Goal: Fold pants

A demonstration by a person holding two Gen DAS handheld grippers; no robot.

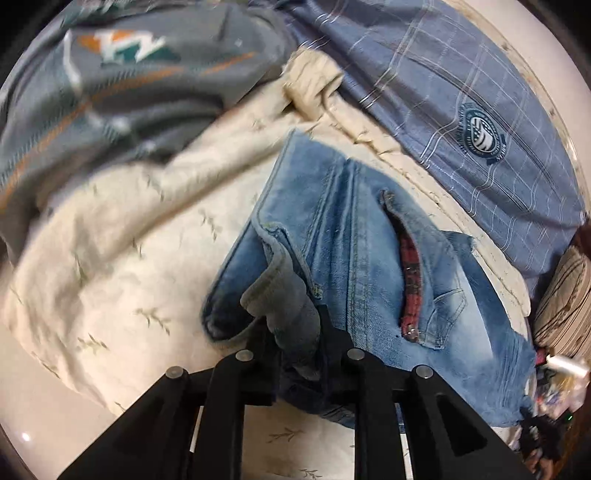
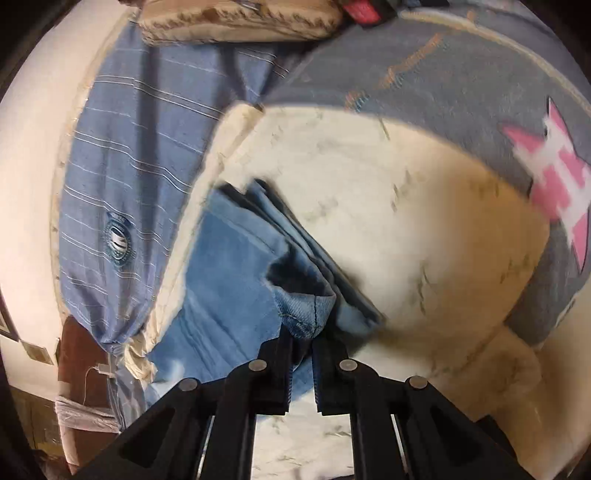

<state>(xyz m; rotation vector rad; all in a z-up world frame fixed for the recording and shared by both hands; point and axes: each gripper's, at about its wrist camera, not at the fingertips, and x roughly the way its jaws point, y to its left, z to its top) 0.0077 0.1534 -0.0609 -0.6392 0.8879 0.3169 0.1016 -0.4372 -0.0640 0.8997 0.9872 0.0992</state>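
Light blue denim pants (image 1: 354, 240) lie on a cream bedspread (image 1: 122, 251), waist end towards me, with a red plaid lining showing at a pocket slit. My left gripper (image 1: 293, 325) is shut on a bunched fold of the waistband. In the right wrist view the pants (image 2: 236, 280) run away in stacked folds. There my right gripper (image 2: 303, 336) is shut on a hem corner of the denim, which puckers up between the two black fingers.
A blue plaid cloth (image 1: 461, 110) with a round crest lies behind the pants. A grey blanket (image 1: 129, 85) with orange and teal marks is bunched at the far left. A striped pillow (image 1: 565, 295) and small clutter sit at the right edge. A beige cushion (image 2: 236, 18) lies at the top.
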